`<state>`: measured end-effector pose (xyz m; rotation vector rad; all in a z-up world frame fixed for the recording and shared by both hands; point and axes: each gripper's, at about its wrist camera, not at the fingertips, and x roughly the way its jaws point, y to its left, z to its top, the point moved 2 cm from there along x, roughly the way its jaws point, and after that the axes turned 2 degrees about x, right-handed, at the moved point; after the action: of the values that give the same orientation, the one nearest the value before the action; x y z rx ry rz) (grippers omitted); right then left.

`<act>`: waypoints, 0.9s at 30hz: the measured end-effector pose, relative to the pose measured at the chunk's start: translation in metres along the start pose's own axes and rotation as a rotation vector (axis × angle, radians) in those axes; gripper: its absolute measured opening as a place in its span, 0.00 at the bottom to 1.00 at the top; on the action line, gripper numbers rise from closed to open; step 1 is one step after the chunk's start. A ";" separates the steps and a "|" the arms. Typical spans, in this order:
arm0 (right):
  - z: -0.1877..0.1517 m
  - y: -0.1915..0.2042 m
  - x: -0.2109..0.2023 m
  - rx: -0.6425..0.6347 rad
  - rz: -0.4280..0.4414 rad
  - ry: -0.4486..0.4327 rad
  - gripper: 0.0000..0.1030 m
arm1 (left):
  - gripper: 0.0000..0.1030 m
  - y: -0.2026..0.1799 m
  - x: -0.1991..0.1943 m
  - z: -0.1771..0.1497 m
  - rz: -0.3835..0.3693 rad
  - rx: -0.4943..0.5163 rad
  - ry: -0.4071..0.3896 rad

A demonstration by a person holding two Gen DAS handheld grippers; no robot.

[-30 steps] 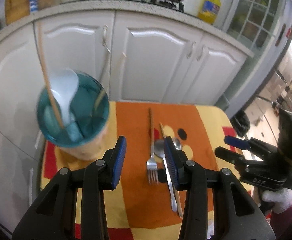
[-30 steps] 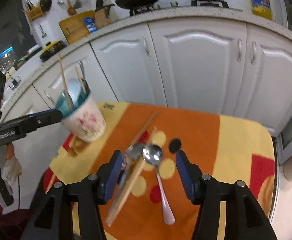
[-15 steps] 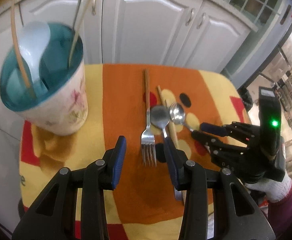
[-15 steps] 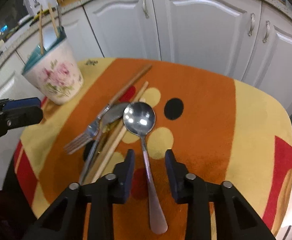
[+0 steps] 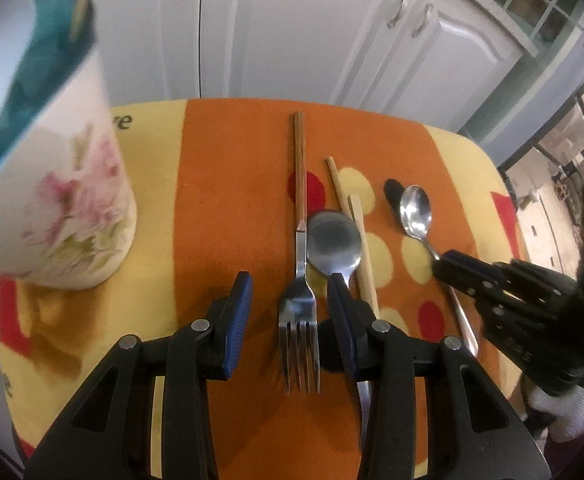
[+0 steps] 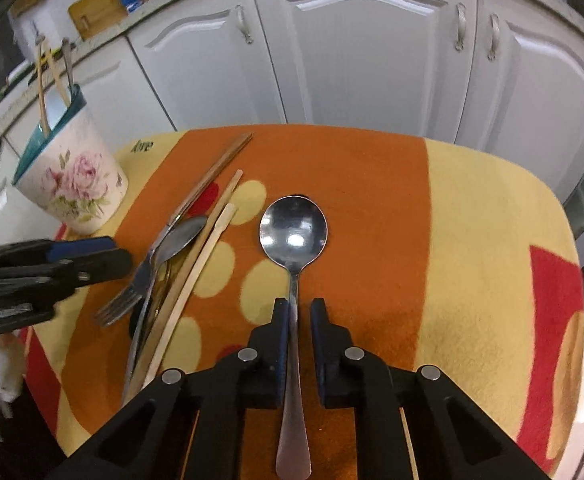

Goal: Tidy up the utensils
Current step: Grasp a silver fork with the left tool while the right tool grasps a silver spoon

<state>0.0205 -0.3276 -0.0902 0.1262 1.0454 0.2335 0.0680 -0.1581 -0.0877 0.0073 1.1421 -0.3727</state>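
Listing items on the table (image 6: pixel 472 208), which wears an orange, yellow and red spotted cloth. Item one: a round-bowled stainless steel spoon (image 6: pixel 293 236), lying flat, its handle running straight back between the jaws of the right gripper (image 6: pixel 295 310); those jaws stand narrow, close on either side of the handle, though firm contact cannot be told. Item two: a stainless steel fork with a brown wooden handle (image 5: pixel 299 292), tines lying between the jaws of the left gripper (image 5: pixel 288 296), which stand wide and hold nothing. Item three: a larger dull steel spoon (image 5: pixel 334 240), bowl just ahead of the left gripper's right-hand jaw, its handle passing beneath that jaw. Item four: a pair of pale wooden chopsticks (image 5: pixel 358 232), lying alongside the dull spoon on the side toward the right gripper. Item five: a white ceramic holder with pink rose print and teal interior (image 6: pixel 72 176), standing well to the left of both sets of jaws and already containing several sticks and handles, a white ladle-like piece among them. Progress, as judged: part done, since some utensils stand in the holder; two spoons, one fork and the chopsticks are left on the cloth, none yet lifted.
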 end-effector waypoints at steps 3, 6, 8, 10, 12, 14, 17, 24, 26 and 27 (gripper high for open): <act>0.000 -0.002 -0.001 0.008 0.019 0.002 0.11 | 0.29 0.003 0.011 0.002 -0.010 -0.019 0.009; 0.001 0.002 0.000 -0.007 0.023 0.003 0.11 | 0.16 0.003 0.013 0.005 0.001 -0.007 -0.003; 0.002 0.003 -0.002 -0.014 0.031 0.002 0.11 | 0.06 0.001 0.015 0.005 -0.030 -0.005 0.007; 0.003 0.006 0.002 -0.023 0.032 -0.002 0.11 | 0.06 0.000 0.013 0.003 -0.028 0.002 0.012; 0.002 0.009 0.002 -0.033 0.031 -0.001 0.09 | 0.06 0.001 0.008 -0.005 -0.037 0.011 0.023; -0.001 0.010 0.001 -0.034 0.044 0.012 0.04 | 0.06 0.004 0.002 -0.016 -0.040 0.015 0.031; -0.009 0.011 -0.004 -0.012 0.098 0.044 0.04 | 0.06 0.012 -0.012 -0.040 -0.031 0.017 0.048; -0.038 0.017 -0.017 0.019 0.211 0.124 0.04 | 0.06 0.012 -0.036 -0.085 -0.035 0.039 0.093; -0.039 0.018 -0.019 0.022 0.236 0.126 0.08 | 0.06 0.009 -0.039 -0.092 -0.052 0.051 0.108; -0.039 0.018 -0.022 0.023 0.257 0.114 0.15 | 0.06 0.007 -0.042 -0.093 -0.065 0.057 0.114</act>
<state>-0.0260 -0.3162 -0.0873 0.2711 1.1455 0.4657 -0.0277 -0.1215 -0.0915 0.0417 1.2466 -0.4675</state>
